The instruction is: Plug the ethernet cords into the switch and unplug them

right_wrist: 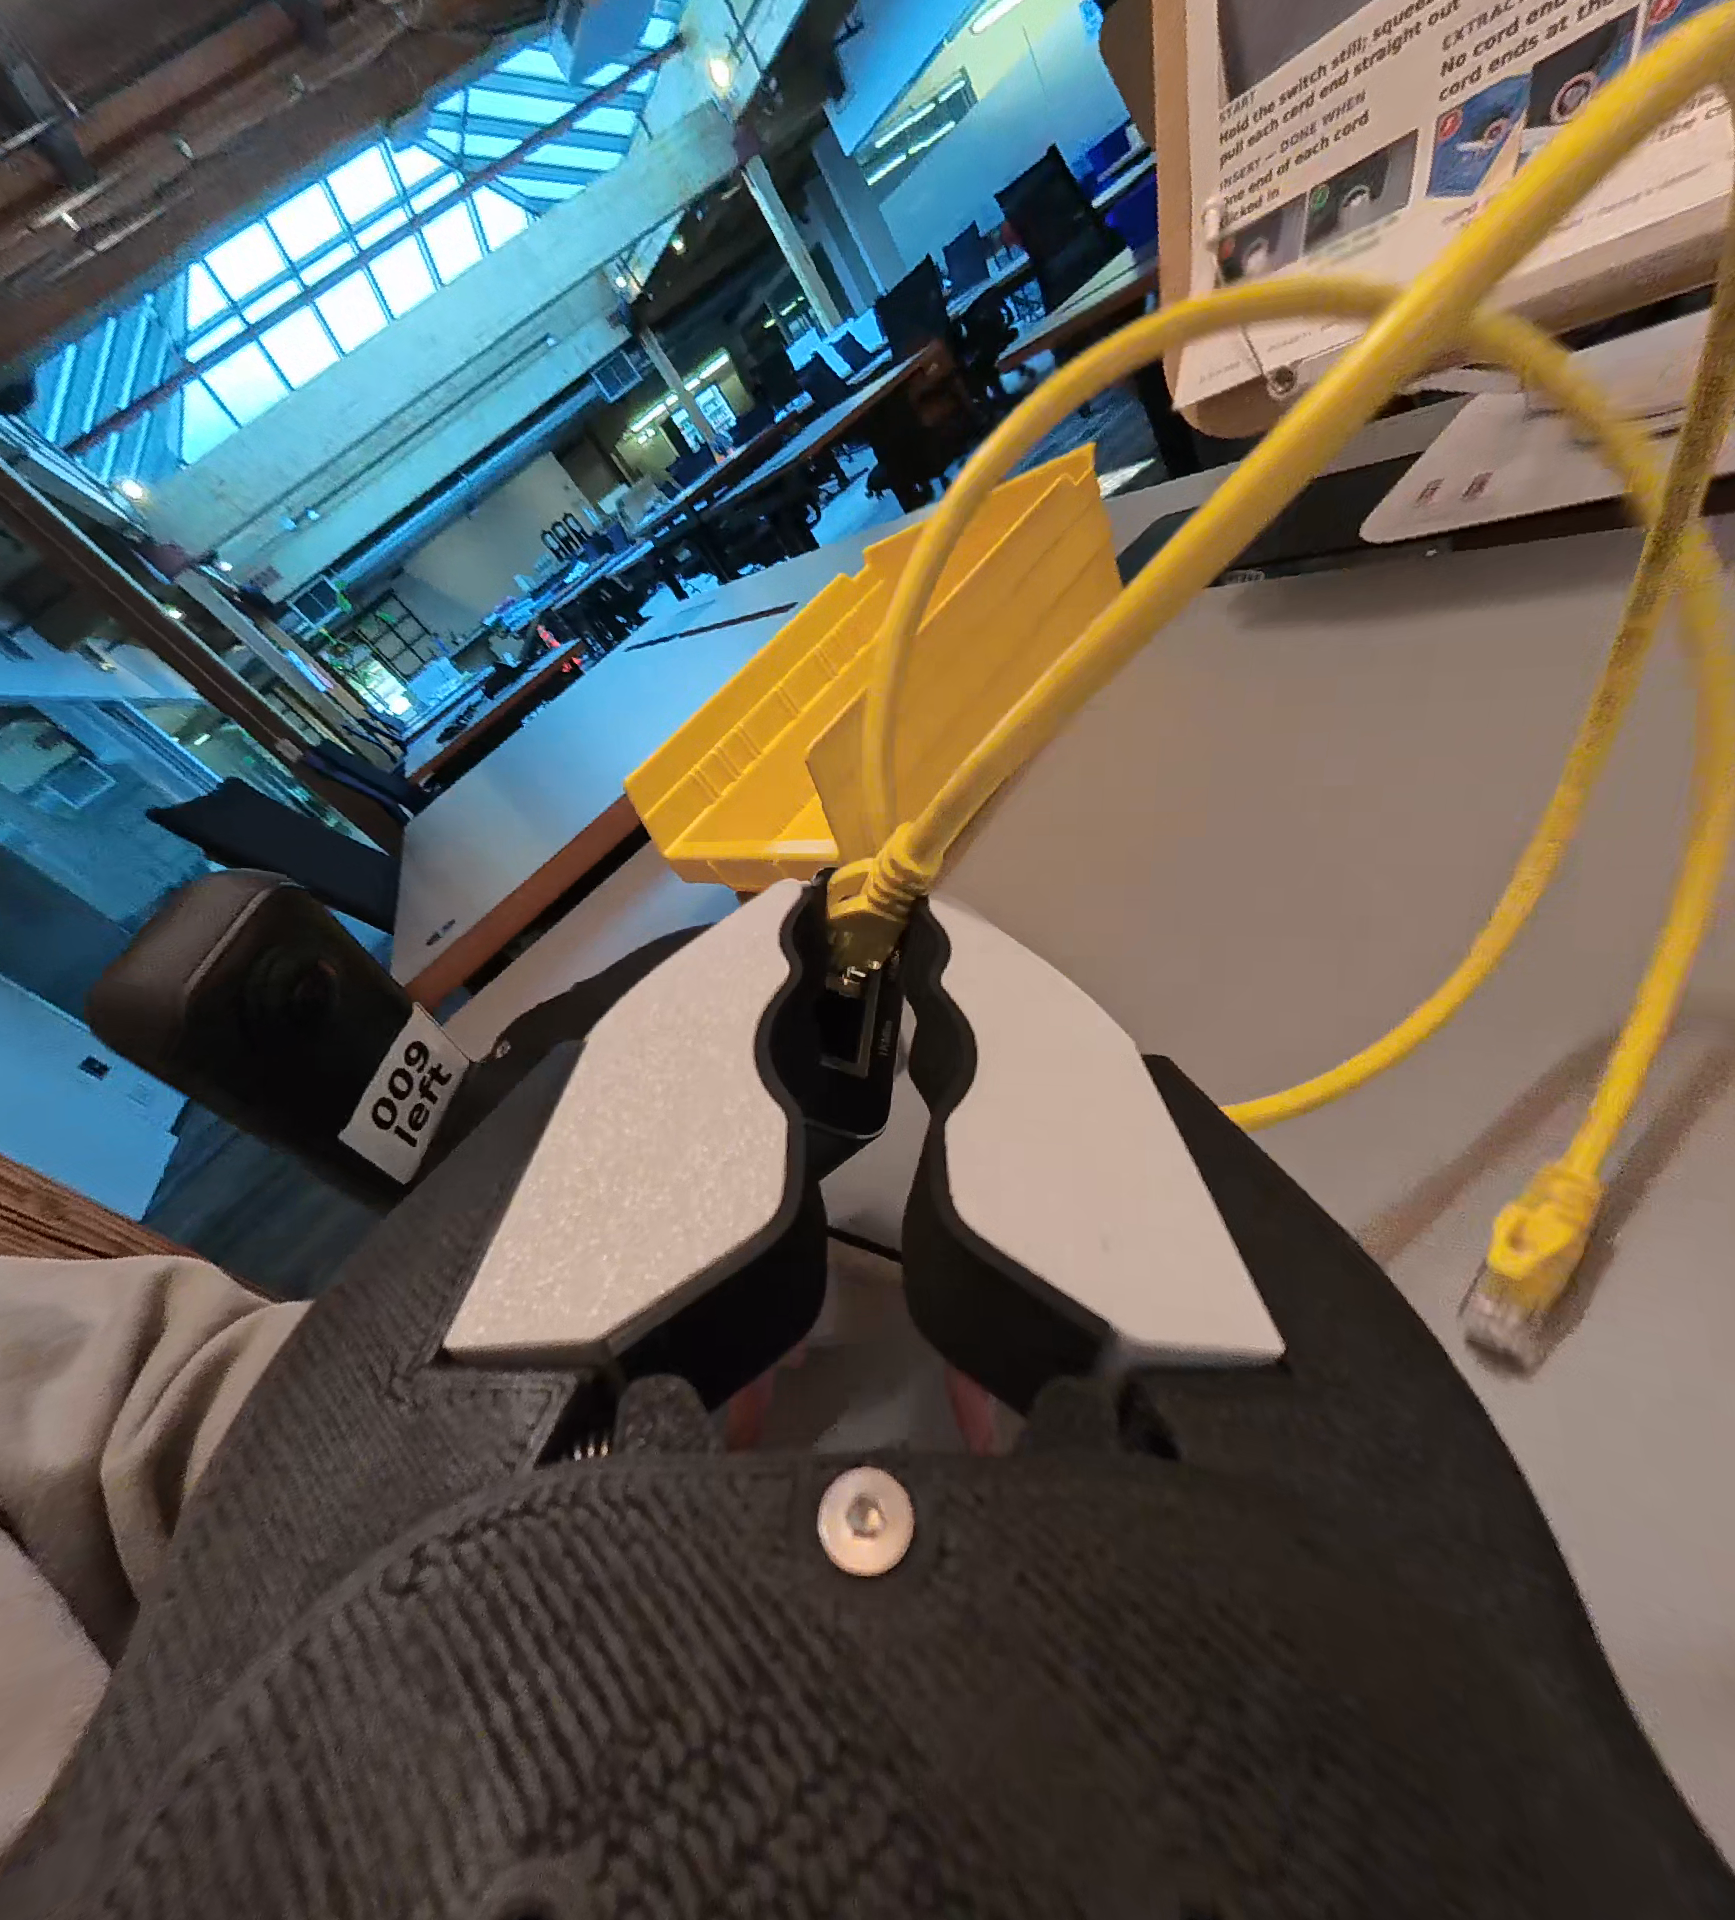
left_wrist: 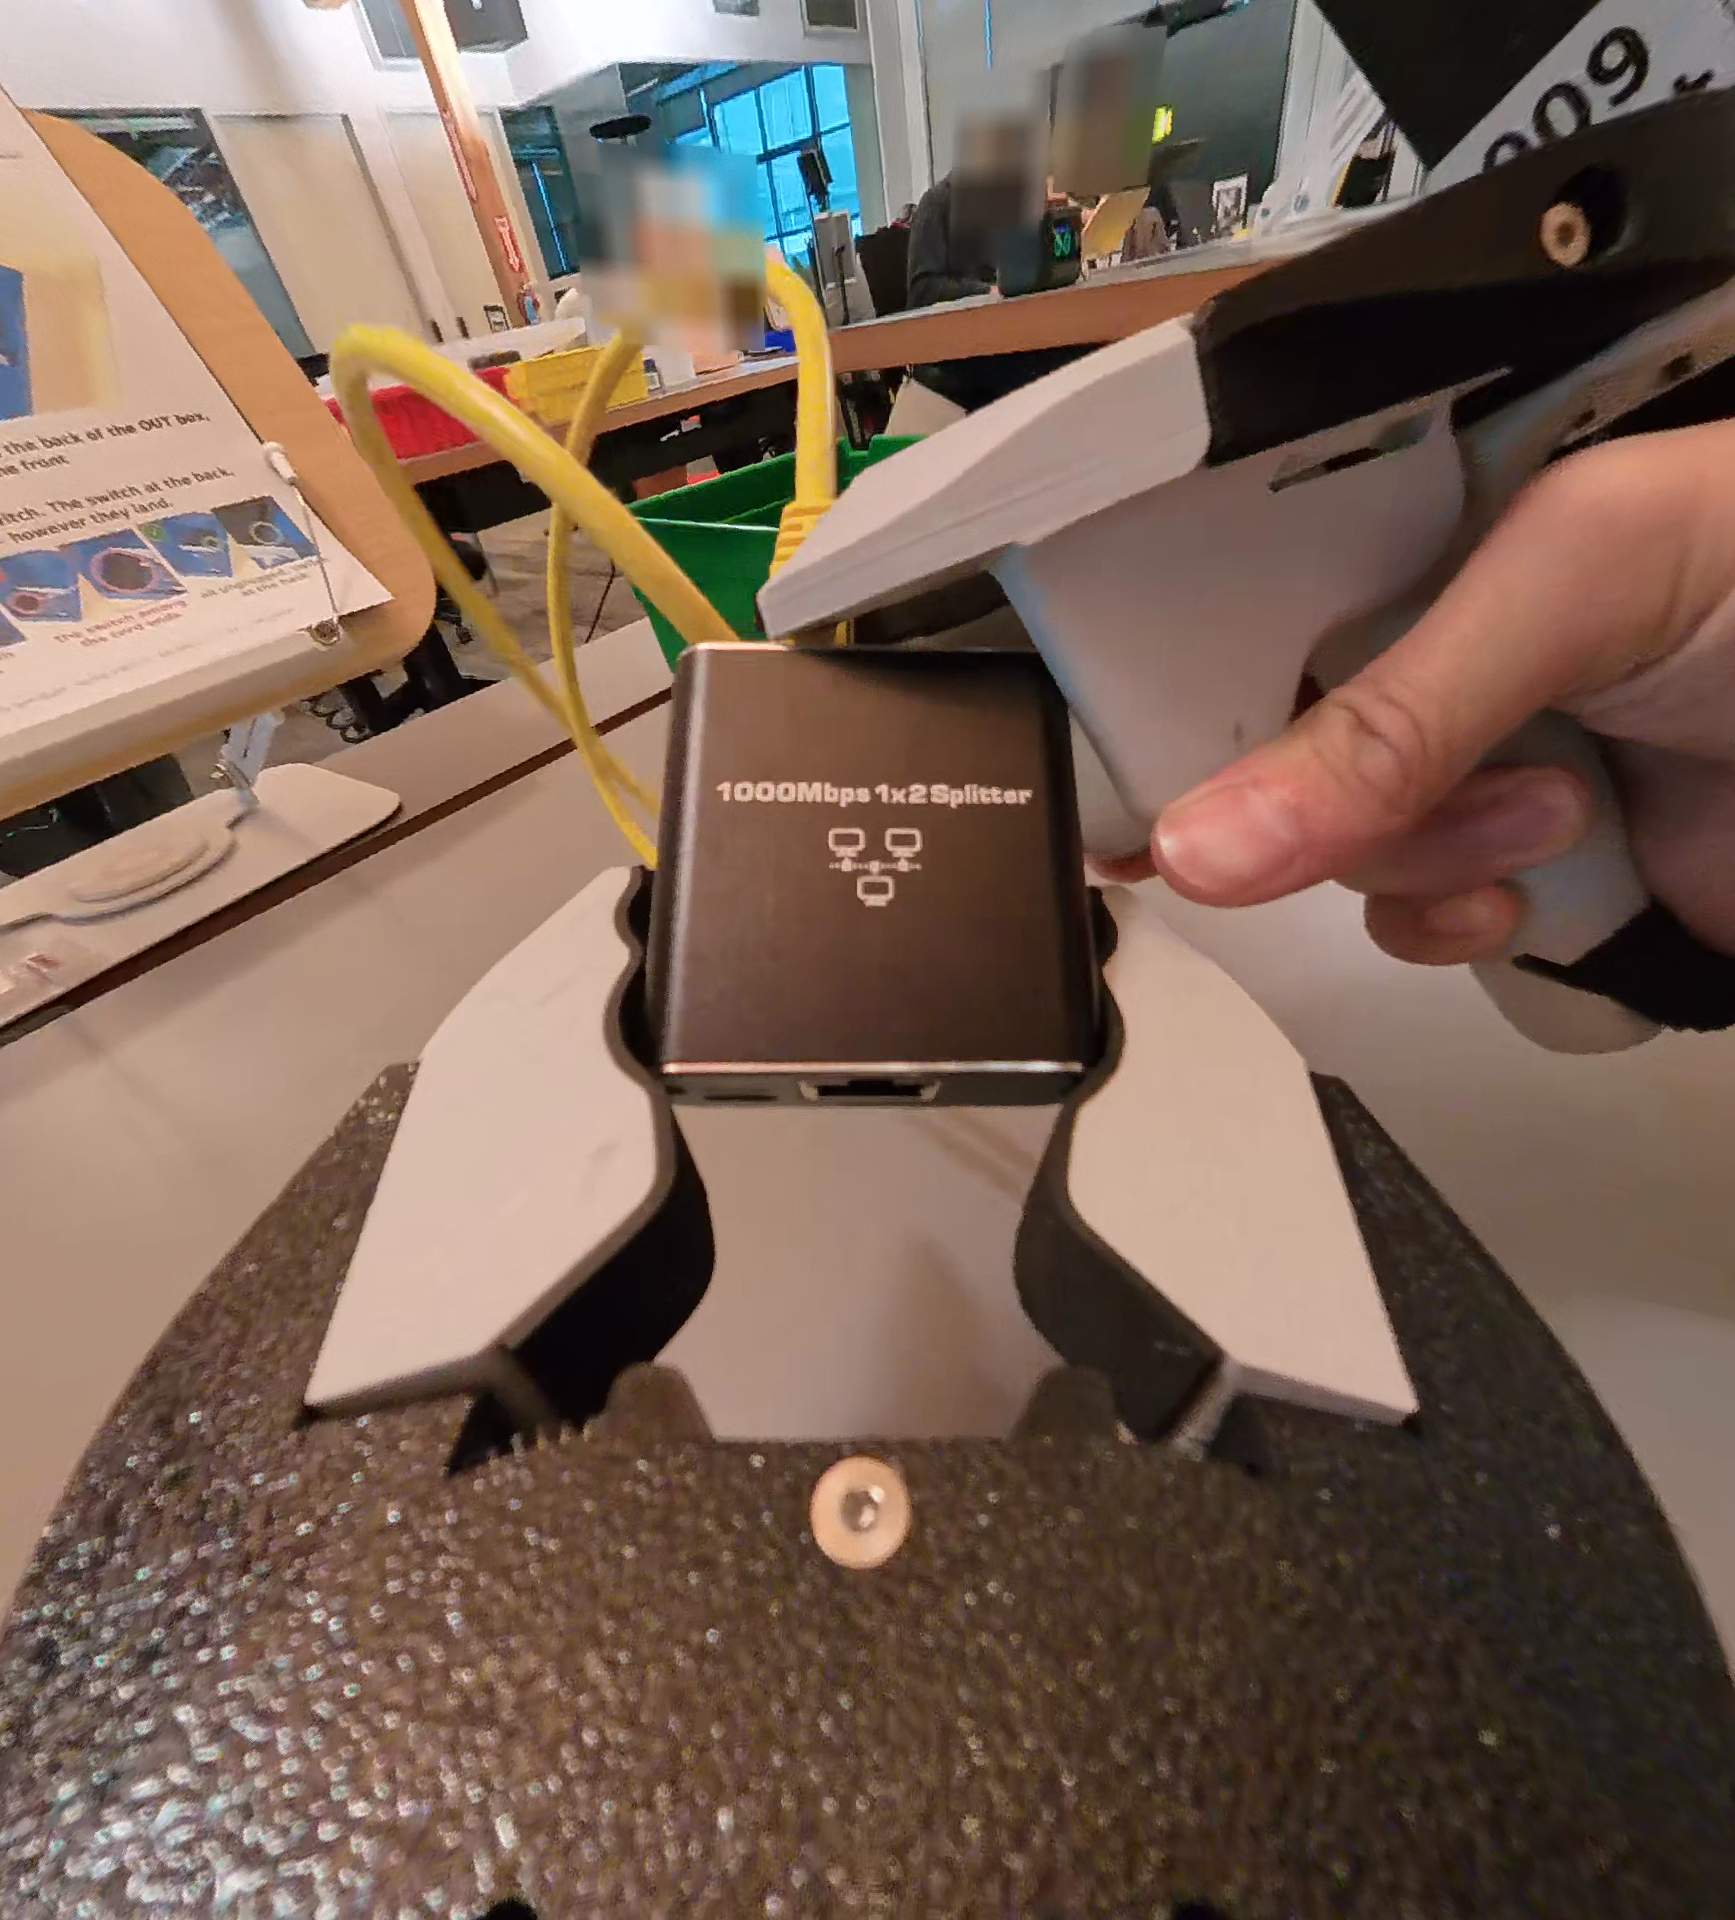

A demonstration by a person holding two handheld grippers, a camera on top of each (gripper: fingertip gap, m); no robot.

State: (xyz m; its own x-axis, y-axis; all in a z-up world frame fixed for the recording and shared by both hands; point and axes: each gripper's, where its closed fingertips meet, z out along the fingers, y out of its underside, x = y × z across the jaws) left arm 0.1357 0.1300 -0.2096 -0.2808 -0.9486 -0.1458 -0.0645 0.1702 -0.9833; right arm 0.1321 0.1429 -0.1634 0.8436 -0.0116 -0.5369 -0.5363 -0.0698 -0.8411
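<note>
Gripping the switch (left_wrist: pixel 873 873) by its two long sides, the left gripper (left_wrist: pixel 873 997) has its jaws closed onto the black metal box, which sits lifted above the pale table (left_wrist: pixel 167 1122) with its printed top face toward the left wrist camera. On the near end of the switch a single port and a small slot face that camera, both unoccupied. At the far end of the switch, yellow ethernet cords (left_wrist: pixel 489 436) arch up and away in loops. The right gripper (left_wrist: pixel 790 613) reaches in from the right of the switch, held by a hand (left_wrist: pixel 1528 748), its pale fingers (left_wrist: pixel 988 488) meeting the far top edge of the switch.

In the right wrist view, the right gripper (right_wrist: pixel 868 935) has its jaws drawn narrow around a yellow plug (right_wrist: pixel 868 914) seated at the port face of the switch (right_wrist: pixel 847 1049); a second port just below that plug looks unfilled. From the plug a cord (right_wrist: pixel 1362 343) loops upward, and a free plug (right_wrist: pixel 1528 1257) hangs well right of the switch, low over the table (right_wrist: pixel 1362 831). Beyond the switch stands a yellow bin (right_wrist: pixel 790 748); to its left shows the left gripper's black camera (right_wrist: pixel 250 997). An instruction sheet (right_wrist: pixel 1362 177) on a stand is behind the cords.
</note>
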